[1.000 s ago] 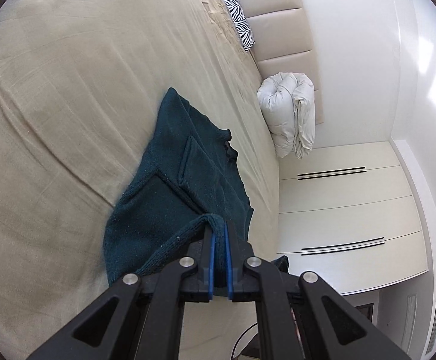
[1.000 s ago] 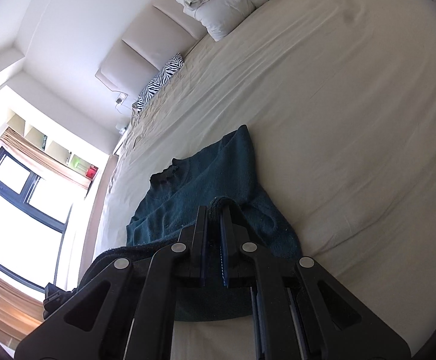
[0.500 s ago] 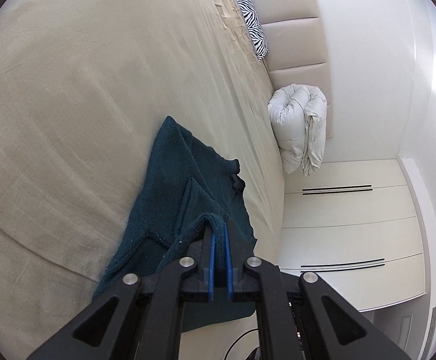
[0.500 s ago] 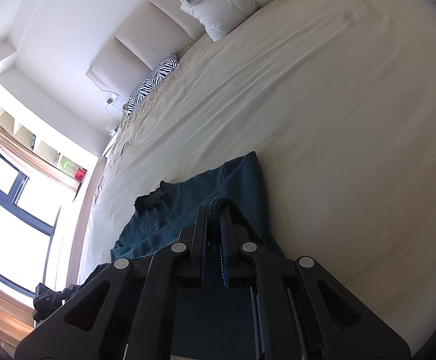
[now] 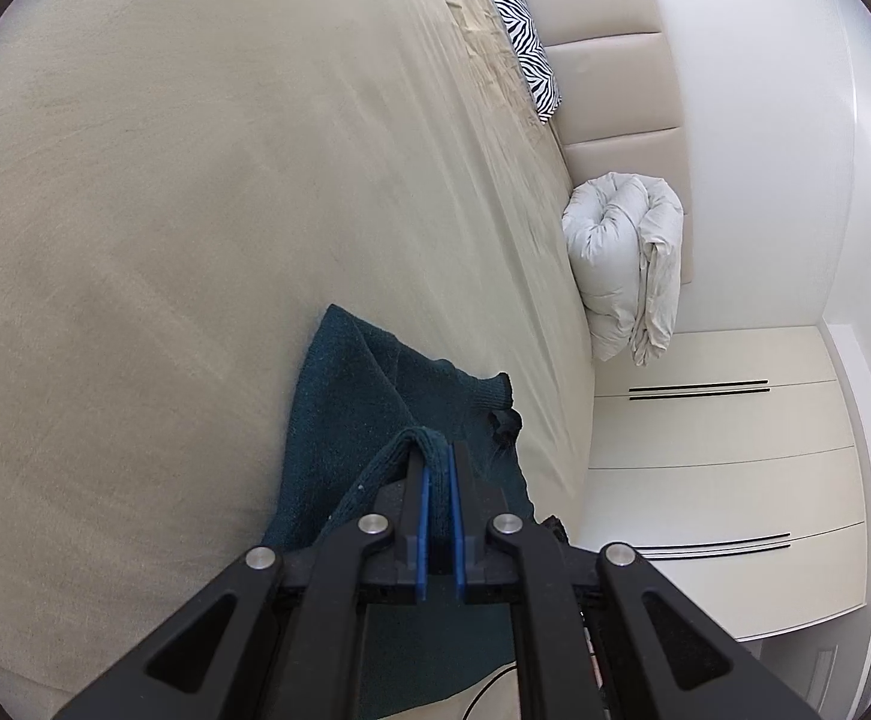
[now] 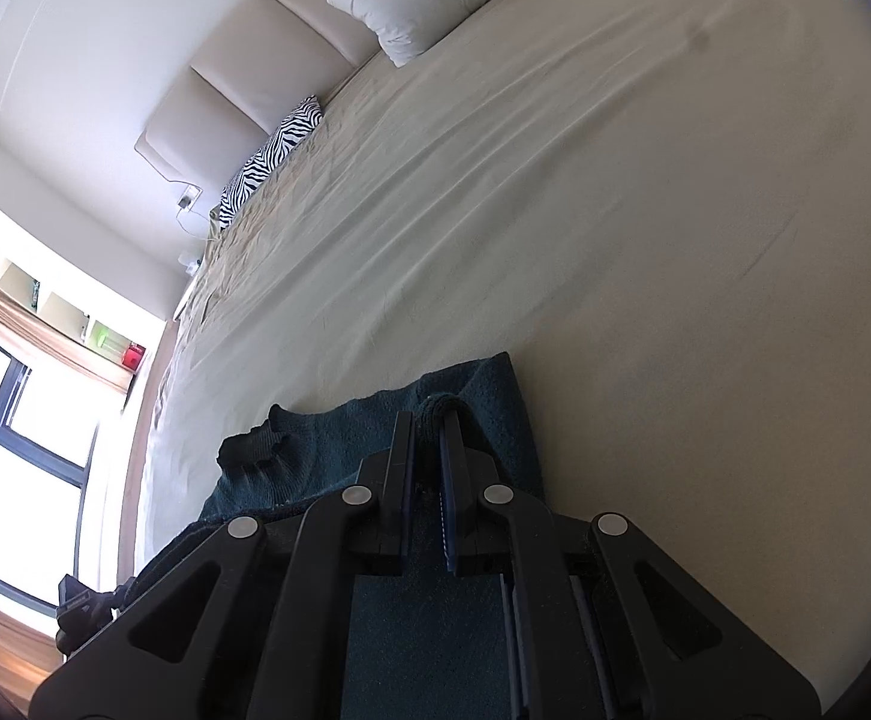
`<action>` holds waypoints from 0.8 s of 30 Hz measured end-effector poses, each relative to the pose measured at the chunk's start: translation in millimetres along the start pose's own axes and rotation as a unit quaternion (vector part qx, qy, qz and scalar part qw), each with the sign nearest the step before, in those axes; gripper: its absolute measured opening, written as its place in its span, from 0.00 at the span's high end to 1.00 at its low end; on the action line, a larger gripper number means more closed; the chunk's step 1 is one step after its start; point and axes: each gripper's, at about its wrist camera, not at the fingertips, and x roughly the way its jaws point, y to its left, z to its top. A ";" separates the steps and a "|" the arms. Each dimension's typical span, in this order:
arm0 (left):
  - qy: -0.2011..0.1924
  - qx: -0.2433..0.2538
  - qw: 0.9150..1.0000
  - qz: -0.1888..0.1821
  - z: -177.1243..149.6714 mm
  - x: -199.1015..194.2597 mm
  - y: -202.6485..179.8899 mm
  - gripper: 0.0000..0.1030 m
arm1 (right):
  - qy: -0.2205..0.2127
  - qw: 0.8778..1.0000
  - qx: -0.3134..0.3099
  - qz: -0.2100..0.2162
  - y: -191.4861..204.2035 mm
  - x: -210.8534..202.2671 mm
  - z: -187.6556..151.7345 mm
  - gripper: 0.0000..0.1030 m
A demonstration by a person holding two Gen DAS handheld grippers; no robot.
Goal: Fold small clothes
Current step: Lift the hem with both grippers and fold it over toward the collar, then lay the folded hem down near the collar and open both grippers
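Beige bedding (image 5: pixel 195 210) is carrying one teal sweater (image 5: pixel 345 396). We are clamping its edge in both the left gripper (image 5: pixel 438 456) and the right gripper (image 6: pixel 429 420).

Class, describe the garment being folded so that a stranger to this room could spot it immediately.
Start at the wide beige bed. Near its edge lies a dark teal knitted sweater, the only dark item there; the zebra pillow and white duvet sit by the headboard.
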 end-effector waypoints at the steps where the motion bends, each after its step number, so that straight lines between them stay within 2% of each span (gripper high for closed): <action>1: 0.000 -0.002 1.000 0.003 3.2 4.4 1.4 0.94 | 0.002 1.000 0.002 -0.003 -1.0 5.7 1.4 0.94; 14: -0.009 -0.013 0.999 0.040 28.7 38.5 24.4 0.92 | 0.016 0.999 0.036 -0.019 -22.1 67.5 16.8 0.93; 15: -0.012 -0.016 0.999 0.037 29.7 37.7 26.0 0.84 | 0.018 0.999 0.040 -0.017 -23.5 70.4 17.1 0.92; 16: -0.017 -0.020 0.999 0.032 30.6 35.3 27.4 0.68 | 0.021 0.999 0.042 -0.020 -24.2 73.5 18.2 0.87; 18: -0.032 -0.022 0.999 0.035 31.9 28.0 27.3 0.50 | 0.014 0.999 0.043 -0.020 -24.3 72.5 18.0 0.81; 19: -0.036 -0.017 0.999 0.035 32.3 25.3 25.3 0.48 | 0.007 0.999 0.043 -0.021 -24.8 71.3 19.6 0.73; 20: -0.037 -0.008 0.999 0.035 31.8 23.0 22.5 0.48 | -0.001 0.999 0.047 -0.024 -27.1 68.1 21.9 0.57; 22: -0.040 0.010 0.998 0.041 28.9 18.7 15.8 0.48 | -0.022 0.998 0.064 -0.020 -32.8 60.0 22.5 0.39; 24: -0.041 0.032 0.998 0.047 21.0 15.2 9.2 0.48 | -0.031 0.997 0.062 -0.017 -35.4 51.6 21.8 0.40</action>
